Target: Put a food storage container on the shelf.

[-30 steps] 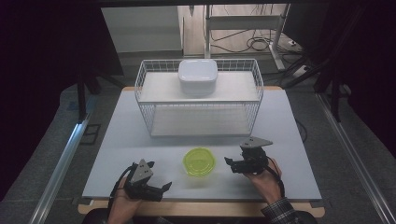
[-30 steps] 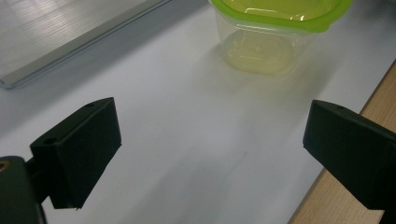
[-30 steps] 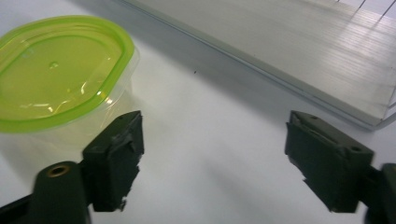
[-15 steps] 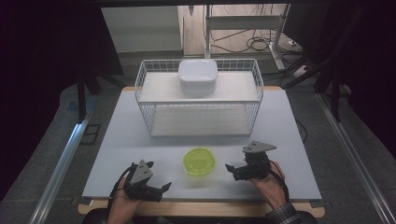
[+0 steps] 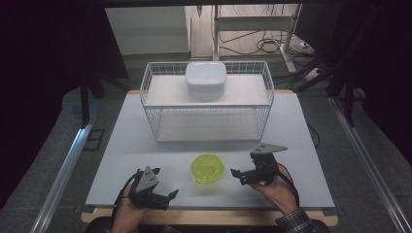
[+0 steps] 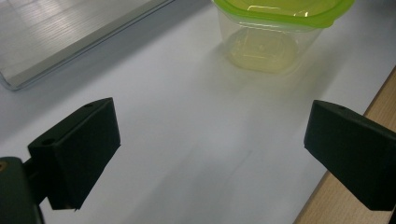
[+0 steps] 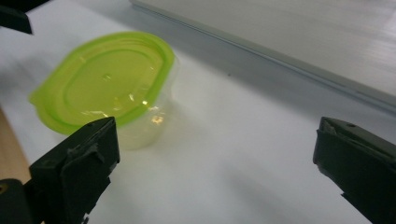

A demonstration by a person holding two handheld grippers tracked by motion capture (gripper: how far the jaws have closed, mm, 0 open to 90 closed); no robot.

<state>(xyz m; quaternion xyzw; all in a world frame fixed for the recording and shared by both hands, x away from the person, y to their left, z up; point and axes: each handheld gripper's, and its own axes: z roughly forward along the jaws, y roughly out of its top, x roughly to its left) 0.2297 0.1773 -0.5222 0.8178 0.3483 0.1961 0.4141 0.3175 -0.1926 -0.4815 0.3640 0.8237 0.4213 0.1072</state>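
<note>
The green-lidded container (image 5: 207, 168) stands on the white desk (image 5: 301, 145) near its front edge, between the two hands and touching neither; its clear tub sits upright with the lime lid pressed on top; the right tool (image 5: 238, 175) lies just beside it, tips pointing at its side, and its jaws have just been opening, standing wide now with nothing between them; in the right gripper view the container (image 7: 105, 84) sits off to the left of the gap rather than inside it; the left tool (image 5: 170, 196) rests lower at the desk's front, also spread wide and empty, with the container (image 6: 275, 28) ahead of it and apart; behind stands a wire rack (image 5: 206, 104) with a white box (image 5: 205, 78) on its upper shelf; this reads as the approach before a first grasp; the next move probably calls for the right hand to swing its tips toward the container until the tub sits squarely between the jaws, then close gently, since thin clear plastic may flex or slide on the smooth desk
</note>
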